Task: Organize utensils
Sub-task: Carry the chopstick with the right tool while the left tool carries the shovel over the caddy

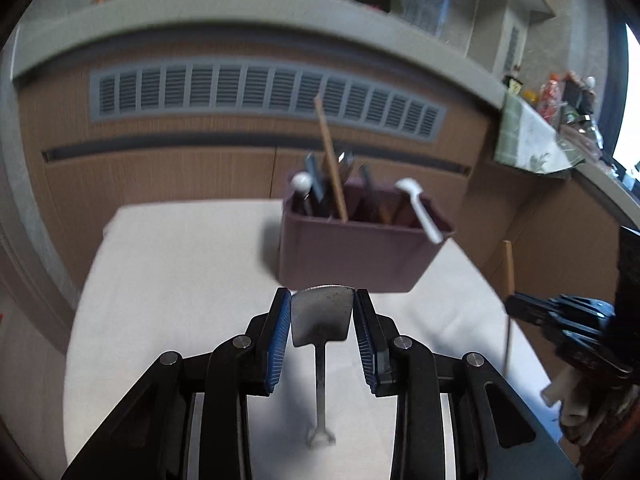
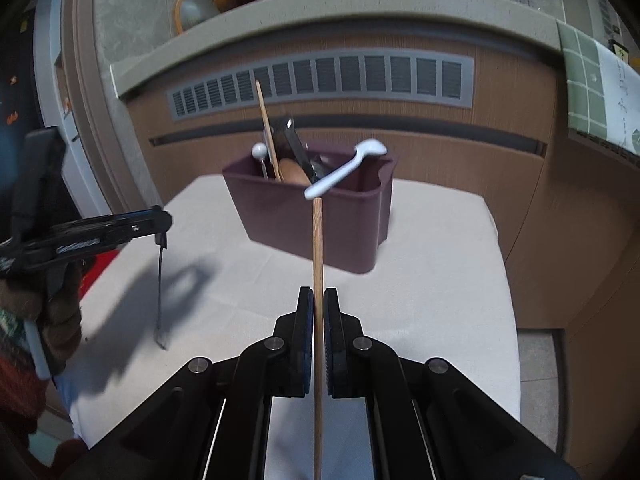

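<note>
A maroon utensil caddy (image 1: 352, 252) stands on the white table at the far side, also in the right wrist view (image 2: 316, 220). It holds a wooden chopstick (image 1: 330, 160), dark utensils and a white spoon (image 1: 420, 208) that leans over its rim. My left gripper (image 1: 322, 300) is shut on the flat head of a metal spatula (image 1: 322, 316), whose handle hangs down toward the table. My right gripper (image 2: 318, 300) is shut on a wooden chopstick (image 2: 317, 248) held upright, in front of the caddy.
The table wears a white cloth (image 2: 440, 280), with edges close on both sides. A brown cabinet with a grey vent (image 1: 264, 92) stands behind it. A cluttered counter (image 1: 560, 120) is at the right.
</note>
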A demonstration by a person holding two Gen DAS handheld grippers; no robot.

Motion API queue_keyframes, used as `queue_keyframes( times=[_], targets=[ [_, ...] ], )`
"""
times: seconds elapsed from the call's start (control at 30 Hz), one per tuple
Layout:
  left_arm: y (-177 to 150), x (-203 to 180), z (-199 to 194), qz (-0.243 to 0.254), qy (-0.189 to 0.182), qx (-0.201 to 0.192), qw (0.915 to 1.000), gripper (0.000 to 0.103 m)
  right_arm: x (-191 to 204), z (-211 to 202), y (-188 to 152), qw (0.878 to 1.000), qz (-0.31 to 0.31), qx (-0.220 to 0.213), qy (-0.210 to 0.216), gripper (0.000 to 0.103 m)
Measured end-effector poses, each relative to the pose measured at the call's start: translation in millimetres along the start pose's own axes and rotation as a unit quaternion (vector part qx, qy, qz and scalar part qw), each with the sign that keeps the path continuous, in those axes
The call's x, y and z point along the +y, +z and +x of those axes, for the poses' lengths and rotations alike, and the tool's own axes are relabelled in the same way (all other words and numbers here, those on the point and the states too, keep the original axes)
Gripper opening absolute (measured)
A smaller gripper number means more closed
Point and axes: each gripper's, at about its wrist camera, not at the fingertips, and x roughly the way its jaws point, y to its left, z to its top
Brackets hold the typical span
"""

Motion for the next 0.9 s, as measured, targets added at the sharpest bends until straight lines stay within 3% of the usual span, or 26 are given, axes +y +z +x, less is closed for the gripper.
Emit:
queue_keyframes(
  times=[0.3,0.63,0.77,0.83,0.9],
  targets=[
    [6,-10,-18,0.025,0.021,-0.04,0.9987,0.03,7,-8,18,0.999,0.007,-0.035,-0.009,0.004],
    [8,-3,-22,-0.002,0.002,-0.036,0.9994,0.03,5,-6,25,0.999,0.009,-0.035,-0.024,0.004],
    [25,-8,-37,0.004,-0.001,-0.063,0.998,0.03,6,-8,28,0.999,0.009,-0.042,-0.026,0.004],
    [45,-16,-53,0.015,-0.004,-0.092,0.9956,0.03,6,-18,38,0.998,0.009,-0.064,-0.027,0.004],
    [70,-24,-67,0.026,-0.01,-0.117,0.9927,0.03,7,-43,60,0.993,0.009,-0.118,-0.031,0.004]
  ],
)
